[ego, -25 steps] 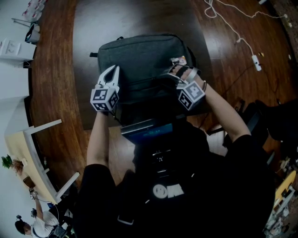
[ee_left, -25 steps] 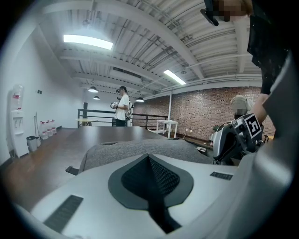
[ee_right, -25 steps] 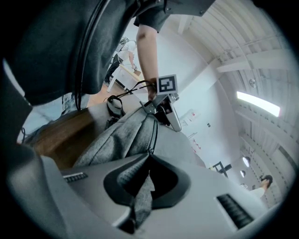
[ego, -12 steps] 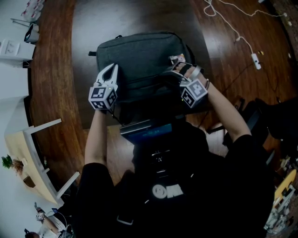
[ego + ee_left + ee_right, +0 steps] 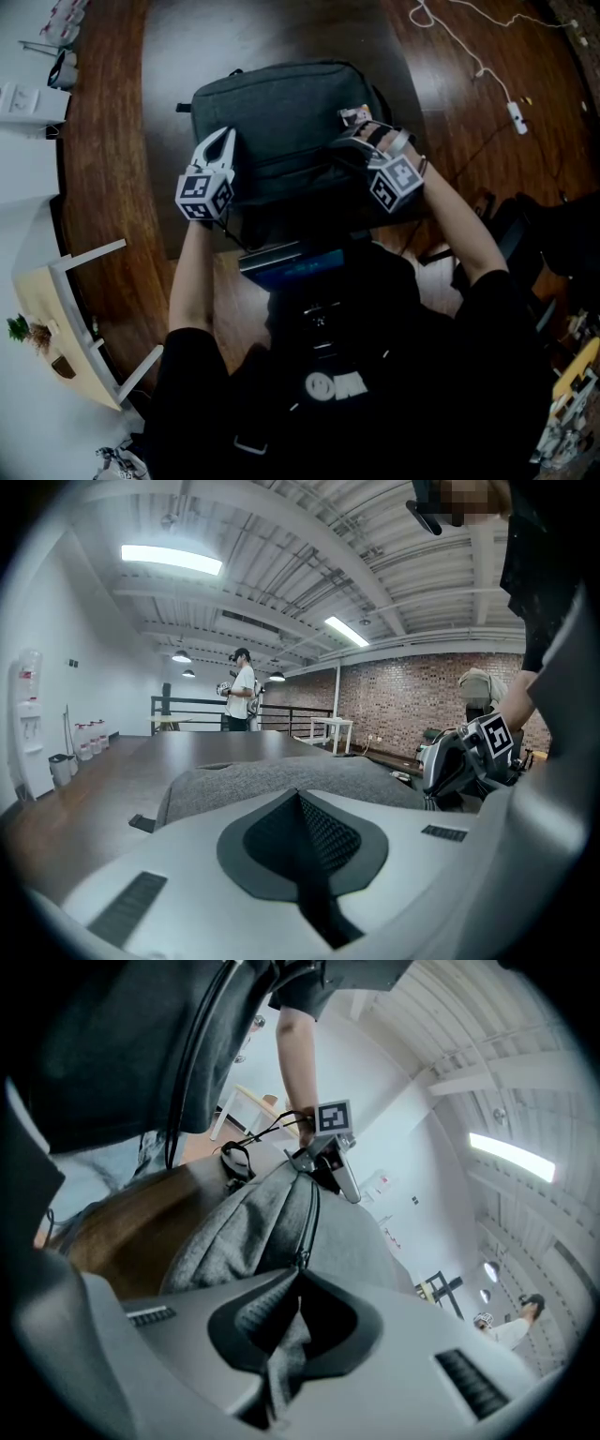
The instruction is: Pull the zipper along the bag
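The grey bag [image 5: 281, 105] lies in the upper middle of the head view, the right gripper [image 5: 298, 1277] clamped on its zipper pull [image 5: 283, 1340] at right, the left gripper [image 5: 221, 142] closed and empty at the bag's left edge.

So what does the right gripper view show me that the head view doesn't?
Only the right gripper view: the zipper running along the grey bag, with its grey pull tab pinched in the shut right tongs. Only the head view: the bag's whole outline on the dark table, and a white cable on the floor. Both: the bag and the left tongs at its other end.
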